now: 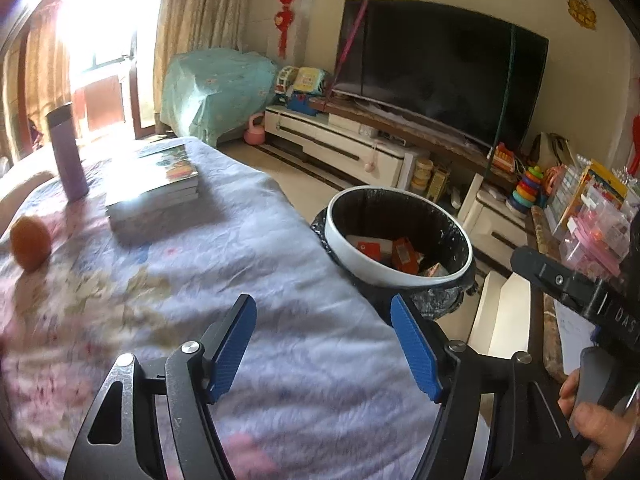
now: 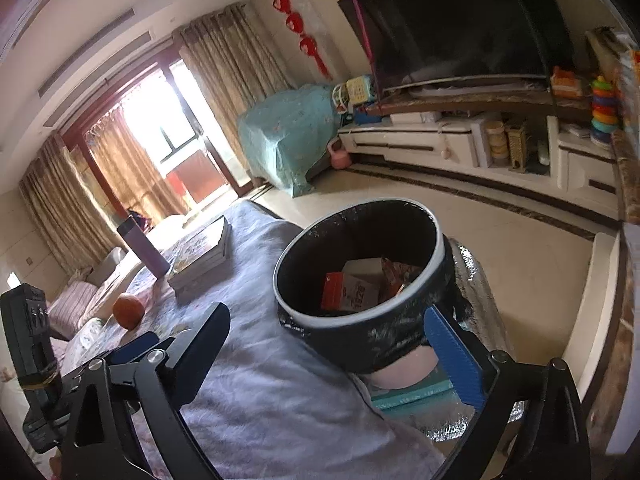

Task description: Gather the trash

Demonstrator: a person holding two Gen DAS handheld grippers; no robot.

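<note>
A round trash bin [image 1: 400, 240] with a white rim and black liner stands beside the table's right edge; it also shows in the right wrist view [image 2: 360, 264]. Orange and white cartons [image 1: 394, 254] lie inside it, also seen in the right wrist view [image 2: 352, 290]. My left gripper [image 1: 324, 348] is open and empty over the flowered tablecloth [image 1: 240, 240], just short of the bin. My right gripper [image 2: 332, 344] is open and empty, with the bin between and beyond its fingers. The right gripper's body shows at the right edge of the left wrist view [image 1: 576, 292].
On the table lie an orange [image 1: 30, 242], a purple flask [image 1: 68, 152] and a stack of books [image 1: 156, 184]. A TV [image 1: 436, 68] on a white cabinet [image 1: 340, 144] with toys lines the far wall. A teal-covered item [image 1: 212, 92] stands by the window.
</note>
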